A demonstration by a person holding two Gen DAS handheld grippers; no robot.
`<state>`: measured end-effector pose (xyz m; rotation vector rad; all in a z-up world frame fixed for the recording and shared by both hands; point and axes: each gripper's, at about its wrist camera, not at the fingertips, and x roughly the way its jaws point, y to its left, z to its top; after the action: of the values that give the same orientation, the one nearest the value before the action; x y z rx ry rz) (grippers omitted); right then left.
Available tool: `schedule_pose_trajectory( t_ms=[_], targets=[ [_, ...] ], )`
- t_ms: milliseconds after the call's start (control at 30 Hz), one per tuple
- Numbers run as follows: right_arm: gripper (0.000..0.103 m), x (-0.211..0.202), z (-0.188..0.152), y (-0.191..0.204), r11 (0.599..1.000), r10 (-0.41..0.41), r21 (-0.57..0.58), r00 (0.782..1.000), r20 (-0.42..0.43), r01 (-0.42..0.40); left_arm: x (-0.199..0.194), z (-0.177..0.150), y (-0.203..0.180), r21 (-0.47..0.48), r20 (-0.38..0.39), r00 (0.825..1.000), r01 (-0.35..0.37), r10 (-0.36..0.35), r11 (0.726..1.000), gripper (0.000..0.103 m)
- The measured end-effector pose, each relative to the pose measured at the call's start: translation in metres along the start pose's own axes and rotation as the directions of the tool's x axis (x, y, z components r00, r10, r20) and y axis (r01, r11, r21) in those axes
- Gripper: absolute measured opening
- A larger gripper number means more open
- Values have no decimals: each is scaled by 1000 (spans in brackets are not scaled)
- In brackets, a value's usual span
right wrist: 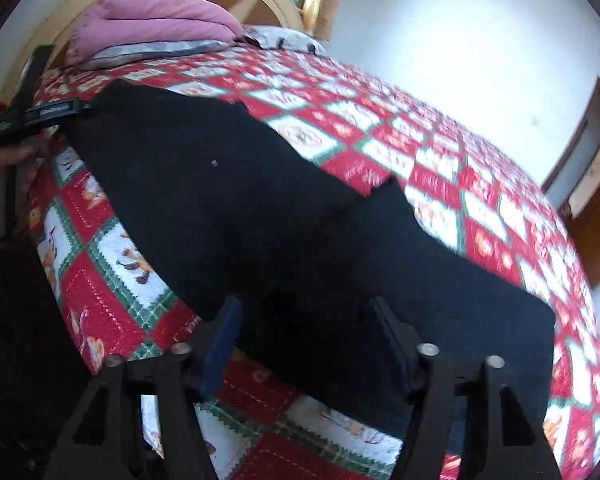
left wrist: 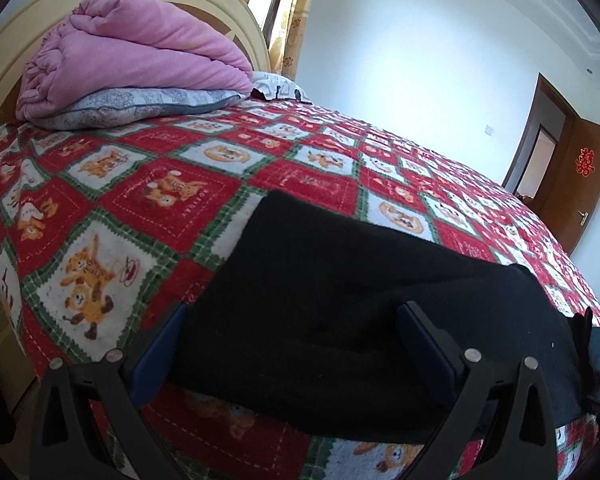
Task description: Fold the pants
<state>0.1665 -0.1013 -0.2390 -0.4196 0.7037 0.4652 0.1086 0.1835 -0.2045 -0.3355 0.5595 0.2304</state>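
Lying flat on the bed's red and green checked quilt (left wrist: 148, 184), the long black fabric pants (left wrist: 340, 280) stretch along its near edge. Your left tool (left wrist: 292, 320) stands spread wide, one finger on each side of the cloth's near hem, holding nothing. Your right tool (right wrist: 304, 320) is likewise wide and empty over the other end. Closing too shallow could pinch only the top layer, and uneven lifting between your hands may skew the fold or drag cloth off the bed.

Left tool (left wrist: 292, 320) and right tool (right wrist: 304, 316): black skeletal frames, navy-blue finger pads (left wrist: 162, 344), silver screws; bare hand (right wrist: 0, 164) at nine o'clock.
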Motion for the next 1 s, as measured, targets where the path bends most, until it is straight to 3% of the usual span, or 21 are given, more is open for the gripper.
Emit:
schedule_pose_trajectory(
  t_ms=[100, 233, 333, 467, 567, 700, 800, 867, 933, 1000],
  targets=[
    [34, -5, 2, -16, 996, 36, 85, 999, 21, -38, 0, 0, 2, -11, -1, 1000, 9, -9, 1000, 103],
    [26, -3, 1, -24, 988, 79, 134, 997, 11, -80, 1, -1, 1, -1, -2, 1000, 5, -5, 1000, 103],
    [13, -1, -1, -16, 994, 49, 100, 999, 5, -49, 1, -1, 1, 0, -2, 1000, 6, -6, 1000, 103],
    [10, -14, 3, -4, 996, 57, 69, 998, 26, -59, 1, -1, 1, 5, -2, 1000, 3, -3, 1000, 103],
    [10, -20, 5, 9, 996, 86, 31, 995, 48, -88, 1, -2, 1, 11, -1, 1000, -1, 1, 1000, 103],
    [11, -1, -1, 13, 999, 41, 29, 999, 25, -42, 3, -3, -1, 29, -9, 1000, -12, 12, 1000, 103],
    [20, 0, -1, 14, 1000, 26, 7, 998, 49, -26, 4, -4, -3, 45, -10, 1000, -23, 23, 999, 103],
    [36, -1, -1, 16, 1000, 12, -12, 999, 42, -12, 3, -4, -2, 41, -11, 1000, -16, 17, 999, 103],
    [43, -8, 0, 15, 1000, 19, -16, 999, 33, -18, 3, -4, -1, 37, -10, 1000, -13, 13, 999, 103],
    [44, -25, 2, 0, 999, 41, 30, 996, 84, -43, 4, -4, -2, 41, -8, 1000, -17, 17, 999, 103]
  ],
)
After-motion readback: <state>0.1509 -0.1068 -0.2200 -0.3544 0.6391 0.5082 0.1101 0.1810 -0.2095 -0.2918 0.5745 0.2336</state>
